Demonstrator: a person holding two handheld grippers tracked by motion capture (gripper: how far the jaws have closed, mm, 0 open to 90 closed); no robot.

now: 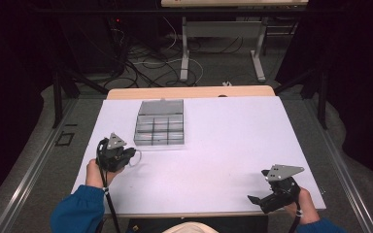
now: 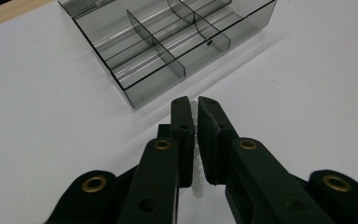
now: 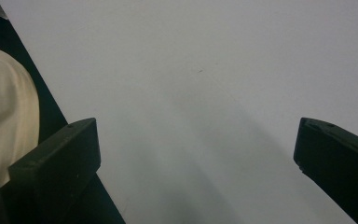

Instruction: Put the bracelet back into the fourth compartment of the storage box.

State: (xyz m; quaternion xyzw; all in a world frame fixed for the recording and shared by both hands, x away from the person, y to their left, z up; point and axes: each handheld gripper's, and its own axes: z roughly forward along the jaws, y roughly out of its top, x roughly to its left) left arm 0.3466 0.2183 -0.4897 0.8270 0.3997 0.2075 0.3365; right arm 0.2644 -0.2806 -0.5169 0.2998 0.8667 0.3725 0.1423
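Grey organiser box [image 1: 160,124], nine compartments

The compartment box [image 1: 160,124] sits on the table [image 1: 233,141], just beyond the left gripper [image 1: 132,156].

A white table top [image 1: 223,145] filled the middle of the high view, a strip of pale wood [image 1: 189,92] showing along its far edge. Beyond it, at the top of the frame, a tangle of cables [image 1: 145,63] lay on the grey floor [image 1: 223,68] between the grey legs of another table [image 1: 221,29]. A metal rail [image 1: 34,170] ran down the lower left.
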